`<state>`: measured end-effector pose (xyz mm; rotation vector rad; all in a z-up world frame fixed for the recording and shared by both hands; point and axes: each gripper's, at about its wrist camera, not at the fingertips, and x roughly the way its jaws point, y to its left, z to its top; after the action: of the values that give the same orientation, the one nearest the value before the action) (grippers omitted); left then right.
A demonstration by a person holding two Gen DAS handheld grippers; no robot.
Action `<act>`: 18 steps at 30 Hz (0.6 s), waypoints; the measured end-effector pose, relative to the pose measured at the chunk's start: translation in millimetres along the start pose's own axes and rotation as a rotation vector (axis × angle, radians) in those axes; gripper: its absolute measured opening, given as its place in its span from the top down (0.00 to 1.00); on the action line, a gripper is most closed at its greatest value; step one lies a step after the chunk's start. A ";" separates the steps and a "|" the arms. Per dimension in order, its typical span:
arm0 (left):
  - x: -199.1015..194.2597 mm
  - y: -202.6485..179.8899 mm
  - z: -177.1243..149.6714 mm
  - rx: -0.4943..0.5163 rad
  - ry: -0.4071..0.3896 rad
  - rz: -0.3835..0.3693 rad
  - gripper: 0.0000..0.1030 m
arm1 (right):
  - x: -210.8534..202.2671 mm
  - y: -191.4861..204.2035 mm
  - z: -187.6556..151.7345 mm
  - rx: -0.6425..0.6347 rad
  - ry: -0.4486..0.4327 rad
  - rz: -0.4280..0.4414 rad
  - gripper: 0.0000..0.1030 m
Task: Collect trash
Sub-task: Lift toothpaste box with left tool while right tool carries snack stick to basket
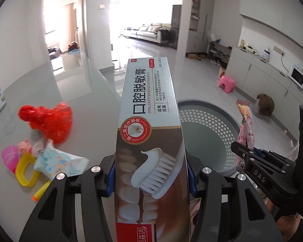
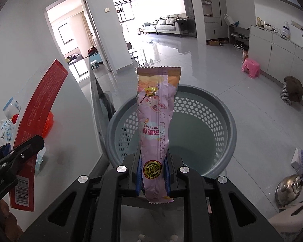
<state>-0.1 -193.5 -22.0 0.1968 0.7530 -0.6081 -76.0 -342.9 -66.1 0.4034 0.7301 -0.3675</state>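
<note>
My left gripper [image 1: 150, 173] is shut on a long toothpaste box [image 1: 149, 109] and holds it upright at the table's right edge, beside a grey perforated basket [image 1: 204, 109] on the floor. My right gripper [image 2: 152, 173] is shut on a pink snack wrapper [image 2: 156, 121] and holds it upright over the near rim of the basket [image 2: 228, 121]. In the left wrist view the right gripper [image 1: 250, 153] and its wrapper [image 1: 245, 129] show at the right. In the right wrist view the left gripper [image 2: 20, 153] and the box's red side [image 2: 36, 121] show at the left.
On the grey table [image 1: 91, 121] lie a red mesh bag [image 1: 48, 119], a crumpled tissue pack [image 1: 56, 161], a yellow ring [image 1: 24, 169], pink toys [image 1: 16, 151] and an orange-tipped pen [image 1: 41, 190]. A pink stool [image 1: 226, 83] stands on the floor. A steel kettle [image 2: 290, 187] is at the lower right.
</note>
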 end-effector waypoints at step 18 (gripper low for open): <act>95.9 -62.7 10.7 0.128 0.149 -0.083 0.50 | 45.9 -55.2 4.3 0.084 0.063 -0.033 0.83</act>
<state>24.1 -291.2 -77.8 0.3323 0.8696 -0.7270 -67.2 -400.9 -107.8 0.4839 0.7853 -0.4191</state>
